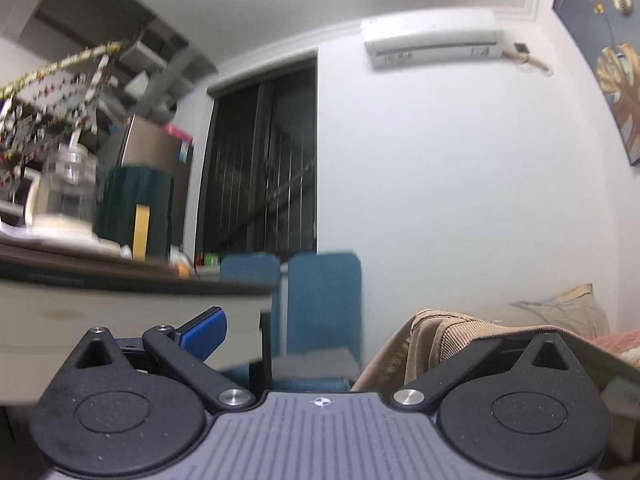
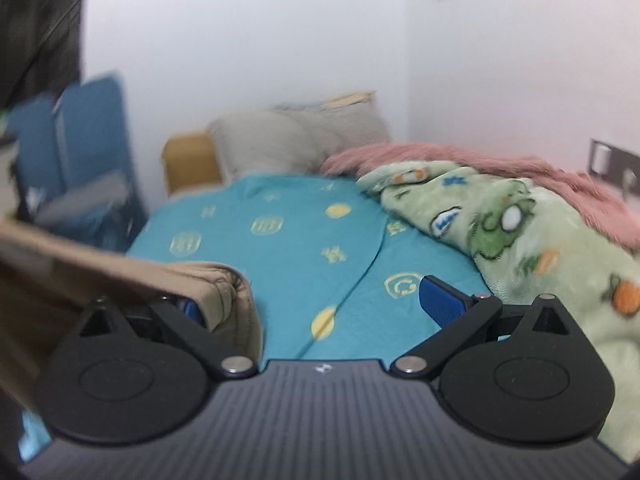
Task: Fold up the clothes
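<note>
A tan corduroy garment hangs in the air. In the left wrist view it drapes over my left gripper's right finger, which is hidden under it; the blue left fingertip is bare and far out. My left gripper stands wide open. In the right wrist view the same tan garment covers my right gripper's left finger, while the blue right fingertip is bare. My right gripper also stands wide open, above a teal patterned bedsheet.
A bed holds a green cartoon blanket, a pink fuzzy blanket and a grey pillow. Blue chairs stand by a cluttered desk at the left. A dark door and white walls lie beyond.
</note>
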The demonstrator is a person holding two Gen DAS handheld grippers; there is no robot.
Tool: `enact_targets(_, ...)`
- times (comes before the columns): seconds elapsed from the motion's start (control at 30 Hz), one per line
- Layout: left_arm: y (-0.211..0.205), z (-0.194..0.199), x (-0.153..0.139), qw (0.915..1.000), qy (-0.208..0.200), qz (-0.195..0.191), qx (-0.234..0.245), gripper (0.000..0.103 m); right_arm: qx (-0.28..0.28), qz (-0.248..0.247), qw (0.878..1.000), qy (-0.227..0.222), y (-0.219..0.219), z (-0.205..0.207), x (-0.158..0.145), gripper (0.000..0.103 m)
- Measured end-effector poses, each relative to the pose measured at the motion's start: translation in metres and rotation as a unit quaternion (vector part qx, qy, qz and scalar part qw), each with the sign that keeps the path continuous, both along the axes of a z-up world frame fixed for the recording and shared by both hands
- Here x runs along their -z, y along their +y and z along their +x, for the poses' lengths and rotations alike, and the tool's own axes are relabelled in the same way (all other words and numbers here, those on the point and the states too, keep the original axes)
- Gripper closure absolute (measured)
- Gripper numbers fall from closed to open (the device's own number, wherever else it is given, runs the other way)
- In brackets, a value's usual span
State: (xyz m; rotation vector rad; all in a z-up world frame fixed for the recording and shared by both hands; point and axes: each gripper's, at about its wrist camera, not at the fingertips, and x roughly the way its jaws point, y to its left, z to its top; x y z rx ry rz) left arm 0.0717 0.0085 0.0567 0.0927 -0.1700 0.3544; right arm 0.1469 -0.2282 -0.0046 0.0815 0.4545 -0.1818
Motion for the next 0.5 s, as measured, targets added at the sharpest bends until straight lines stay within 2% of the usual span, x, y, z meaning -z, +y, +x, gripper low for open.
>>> enact_targets(0.07, -0.01, -0.013, -0.004, 0.9996, 0.0, 0.027, 0.001, 0.0, -0.008, 0.024, 0.999, 0.034, -0.004, -0.005, 0.006, 0.0)
enact_targets(0.13, -0.018, -0.025, -0.007, 0.9989, 0.003, 0.046, 0.003, 0.0, 0.009, 0.046, 0.998, 0.033, -0.01, -0.016, 0.006, 0.0)
enact_targets(0.23, -0.018, -0.041, -0.018, 0.9993, 0.007, 0.037, 0.006, 0.0, 0.031, 0.052, 0.998, -0.01, -0.018, -0.035, -0.019, 0.0)
enact_targets(0.33, -0.016, -0.064, -0.036, 0.9998, -0.002, 0.019, 0.009, 0.0, 0.036, 0.041, 0.997, -0.063, -0.021, -0.054, -0.06, 0.0)
enact_targets(0.5, -0.014, -0.1, -0.099, 0.9991, -0.037, -0.006, 0.017, 0.0, 0.039, 0.039, 0.988, -0.146, -0.022, -0.086, -0.132, 0.0)
